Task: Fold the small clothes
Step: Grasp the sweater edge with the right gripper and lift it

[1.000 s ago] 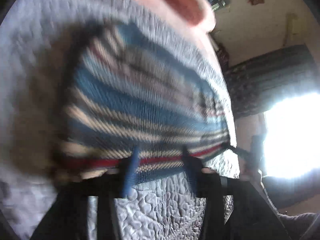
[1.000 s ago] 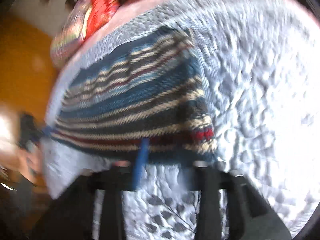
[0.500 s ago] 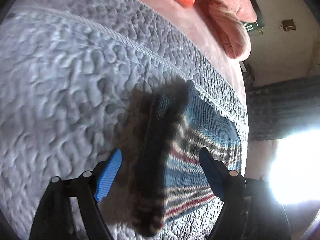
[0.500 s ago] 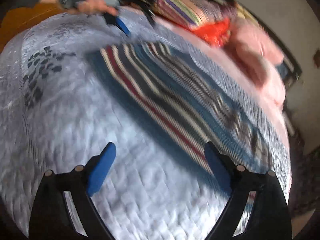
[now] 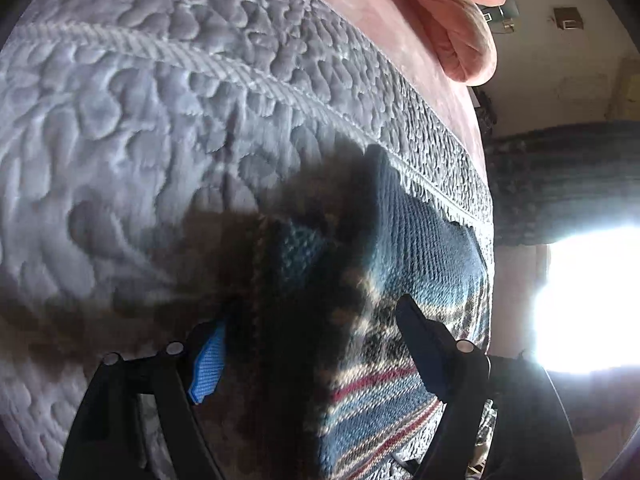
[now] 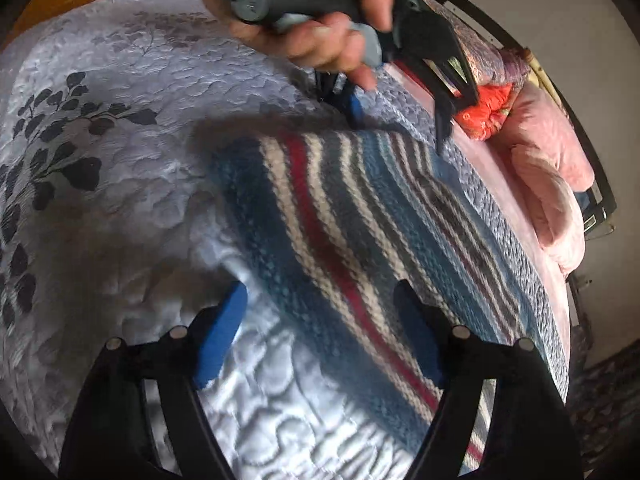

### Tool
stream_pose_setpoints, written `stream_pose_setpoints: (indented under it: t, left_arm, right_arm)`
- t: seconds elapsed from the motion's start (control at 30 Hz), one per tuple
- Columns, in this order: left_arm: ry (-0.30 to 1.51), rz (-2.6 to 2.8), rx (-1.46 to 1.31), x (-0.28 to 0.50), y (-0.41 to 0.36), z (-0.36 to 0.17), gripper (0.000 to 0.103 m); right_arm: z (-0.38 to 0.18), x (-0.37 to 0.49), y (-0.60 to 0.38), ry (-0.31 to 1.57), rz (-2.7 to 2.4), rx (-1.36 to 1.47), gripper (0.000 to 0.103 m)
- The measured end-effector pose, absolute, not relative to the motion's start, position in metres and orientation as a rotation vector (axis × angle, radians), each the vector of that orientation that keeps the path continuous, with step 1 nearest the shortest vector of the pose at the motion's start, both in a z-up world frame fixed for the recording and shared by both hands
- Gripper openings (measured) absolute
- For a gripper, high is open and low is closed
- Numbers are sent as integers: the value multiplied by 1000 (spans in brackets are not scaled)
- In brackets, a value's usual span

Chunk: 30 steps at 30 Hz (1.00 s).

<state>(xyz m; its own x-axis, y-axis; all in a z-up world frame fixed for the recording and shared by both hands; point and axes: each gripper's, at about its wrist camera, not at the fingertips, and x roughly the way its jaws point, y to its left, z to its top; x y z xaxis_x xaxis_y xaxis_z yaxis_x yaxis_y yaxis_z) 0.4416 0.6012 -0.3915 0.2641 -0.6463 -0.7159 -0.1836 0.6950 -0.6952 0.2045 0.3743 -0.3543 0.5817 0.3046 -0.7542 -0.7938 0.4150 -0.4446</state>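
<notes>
While striped knit (image 6: 360, 248) lies flat, both grippers lowered closer; fingers apart.

One striped knit garment (image 6: 360, 248), one quilted bedspread (image 6: 120, 184), two grippers (left (image 5: 310, 344), right (image 6: 320, 332)), one hand (image 6: 320, 40).

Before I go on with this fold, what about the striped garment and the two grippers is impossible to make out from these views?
- Left wrist view: the near half of the striped garment lies in deep shadow; its edge cannot be traced.
- Left wrist view: whether the open left gripper touches the cloth is unclear.
- Right wrist view: motion blur smears the garment's stripes; fold layers unreadable.
- Right wrist view: the garment's lower end is hidden behind the right gripper and the frame edge.
</notes>
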Motion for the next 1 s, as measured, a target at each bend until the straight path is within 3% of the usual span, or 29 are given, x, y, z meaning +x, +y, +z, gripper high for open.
stream_pose_setpoints:
  t: [0.07,0.13,0.17,0.3,0.6,0.67,1.0]
  left_arm:
    - [1298,-366,-781,447,598,-393,78]
    - [1303,-379,-776,452,593,-392,67]
    - [1313,-391,-778,454,590,-393,55]
    - [1348,-382,-745,464,579,-397,52]
    - [1360,-376,-769,471,580,-397,30]
    - [1361,-368,-763,473,579,-393,28]
    - [1390,-322,-691,484,561,-361,25]
  right_arm:
    - [-357,201,385,611,746,-897,74]
    - [-357,205,398,596,739,-884,73]
    - [-357,207,404,588,736,-878,73]
    - [-358,214,426,564,717,-868,72]
    - [-350,227,430,610,716,-771,34]
    - [-343,230,426,626,723,-732,29]
    - [-307,236,404,660,731,-574,21]
